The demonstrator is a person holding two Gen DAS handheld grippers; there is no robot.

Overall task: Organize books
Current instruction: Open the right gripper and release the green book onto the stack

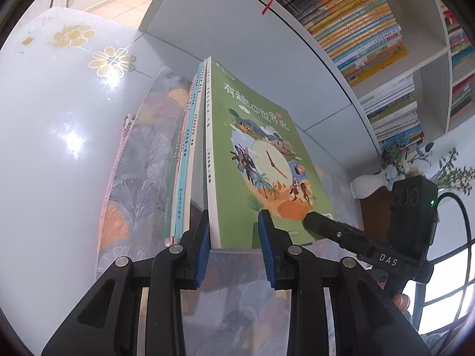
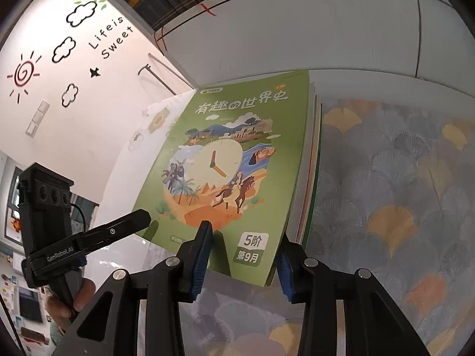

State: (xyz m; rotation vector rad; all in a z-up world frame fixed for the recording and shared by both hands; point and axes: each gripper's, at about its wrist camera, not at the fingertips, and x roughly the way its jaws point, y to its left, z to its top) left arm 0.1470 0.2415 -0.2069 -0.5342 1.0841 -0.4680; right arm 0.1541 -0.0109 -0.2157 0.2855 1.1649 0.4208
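Note:
A green book (image 1: 258, 154) (image 2: 237, 148) with a clock on its cover is the outermost of several thin books (image 1: 184, 163) (image 2: 313, 148) on a patterned cloth (image 1: 142, 163) (image 2: 386, 178). My left gripper (image 1: 234, 219) is shut on its near spine corner, one pad in the dark gap behind the book and the other on the cover. From the right wrist, its finger (image 2: 130, 222) rests on the cover. My right gripper (image 2: 244, 237) straddles the near corner by the page edges, open, with a shadow between pad and cover. Its finger (image 1: 326, 225) lies over the cover.
The books' far ends meet a white shelf panel (image 2: 297, 29). Packed bookshelves (image 1: 371, 29) rise at the right. A white vase (image 1: 371, 184) with flowers stands beyond the right gripper. A glossy white table (image 1: 59, 118) spreads left of the cloth. A hand (image 2: 83, 293) holds the left gripper's handle.

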